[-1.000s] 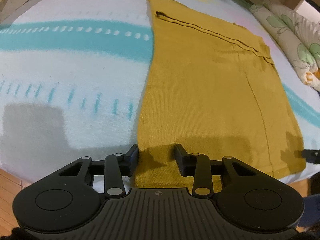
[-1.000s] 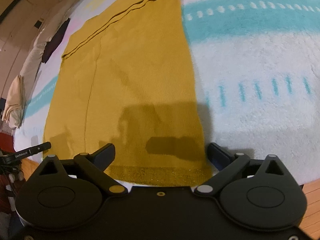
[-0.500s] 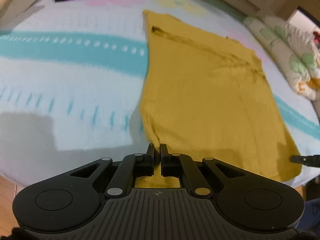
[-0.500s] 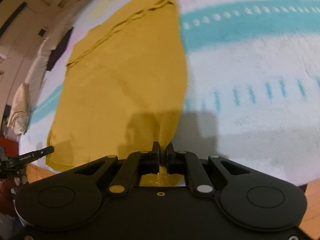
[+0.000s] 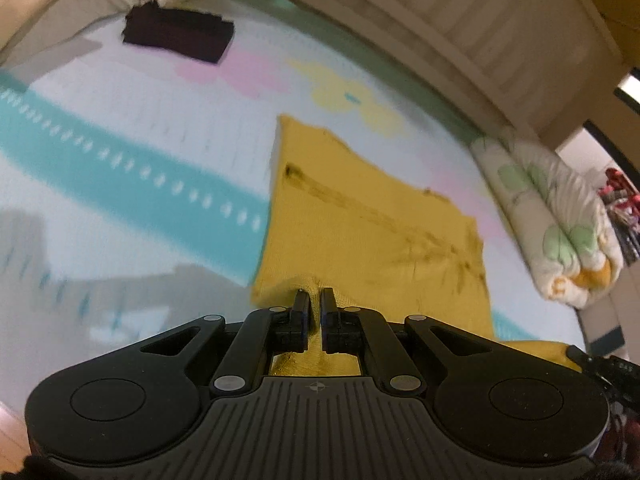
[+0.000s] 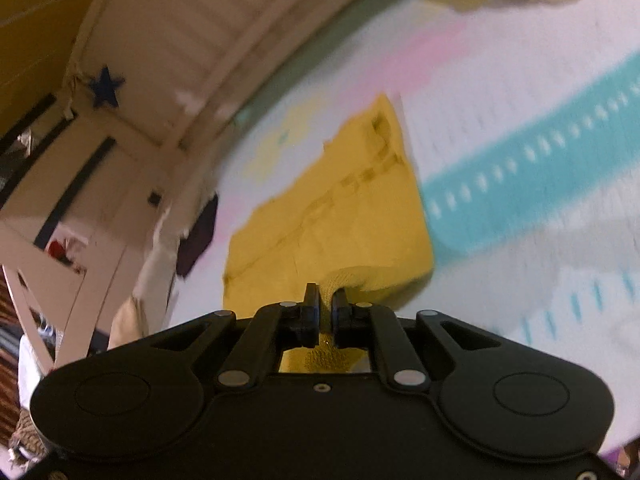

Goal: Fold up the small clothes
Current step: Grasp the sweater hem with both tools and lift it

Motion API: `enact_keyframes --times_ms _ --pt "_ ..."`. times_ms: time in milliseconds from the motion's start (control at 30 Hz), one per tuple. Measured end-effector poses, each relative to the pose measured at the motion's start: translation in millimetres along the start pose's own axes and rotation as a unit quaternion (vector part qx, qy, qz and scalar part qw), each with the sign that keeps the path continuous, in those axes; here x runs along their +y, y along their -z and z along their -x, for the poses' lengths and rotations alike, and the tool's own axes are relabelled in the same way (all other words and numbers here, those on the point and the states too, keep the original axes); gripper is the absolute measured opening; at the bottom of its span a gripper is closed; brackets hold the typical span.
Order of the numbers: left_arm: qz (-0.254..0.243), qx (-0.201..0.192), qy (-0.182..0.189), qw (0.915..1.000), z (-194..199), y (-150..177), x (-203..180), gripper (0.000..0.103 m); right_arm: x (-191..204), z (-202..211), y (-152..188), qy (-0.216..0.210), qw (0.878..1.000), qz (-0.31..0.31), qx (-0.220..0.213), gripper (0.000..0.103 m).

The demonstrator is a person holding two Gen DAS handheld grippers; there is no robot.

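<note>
The left gripper (image 5: 314,300) has its fingers pressed together on the near hem of the mustard-yellow garment (image 5: 360,224); a narrow strip of yellow cloth shows between the two black pads and again in the gap behind them. The right gripper (image 6: 326,303) pinches the same near hem at its other corner, its fingers closed on a bunched, rounded fold of the garment (image 6: 332,220) that bulges just past the tips.

From both pairs of fingertips the knit runs forward and away, raised at the pinched edge and lying flat on the bed cover (image 5: 132,128) farther out. In the left wrist view the cloth spreads ahead and to the right of the fingers, and a dark seam line crosses it diagonally near the far end. In the right wrist view it spreads ahead and to the left, with its straight side edge beyond the right fingertip. Both views are blurred.

Beyond the garment, far ahead and left of the left fingers, a dark folded cloth (image 5: 178,34) lies on the cover. A floral pillow (image 5: 556,216) sits far off to the right.
</note>
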State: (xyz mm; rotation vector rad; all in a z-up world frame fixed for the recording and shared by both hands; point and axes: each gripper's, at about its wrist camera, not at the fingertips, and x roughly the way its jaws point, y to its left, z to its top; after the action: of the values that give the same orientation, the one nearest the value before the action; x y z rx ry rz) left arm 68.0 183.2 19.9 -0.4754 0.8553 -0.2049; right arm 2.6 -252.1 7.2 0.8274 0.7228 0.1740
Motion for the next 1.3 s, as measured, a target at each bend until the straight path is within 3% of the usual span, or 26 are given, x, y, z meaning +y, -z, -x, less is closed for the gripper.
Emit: enact_keyframes --times_ms 233,567,800,1067,1300 --pt "-0.007 -0.02 0.0 0.9998 -16.2 -64.3 -19.1 0.005 24.5 -19.4 -48.4 0.026 0.999 0.018 -0.016 0.014" --pt "-0.012 -0.02 -0.02 0.9995 -73.3 -119.1 -24.4 0.003 29.9 -79.3 -108.1 0.047 0.999 0.018 -0.016 0.014" --pt "-0.015 -0.013 -0.037 0.9991 -122.4 -137.7 -22.2 0.003 22.3 -130.4 -137.1 0.065 0.998 0.017 0.0 0.014" --pt "-0.002 -0.001 -0.058 0.9983 -168.9 -151.0 -10.7 0.003 2.9 -183.0 -148.0 0.093 0.996 0.005 0.016 0.014" --pt "0.005 0.001 -0.066 0.9978 -189.8 -154.9 -0.9 0.003 -15.4 -201.9 -154.9 0.104 0.994 0.001 0.014 0.014"
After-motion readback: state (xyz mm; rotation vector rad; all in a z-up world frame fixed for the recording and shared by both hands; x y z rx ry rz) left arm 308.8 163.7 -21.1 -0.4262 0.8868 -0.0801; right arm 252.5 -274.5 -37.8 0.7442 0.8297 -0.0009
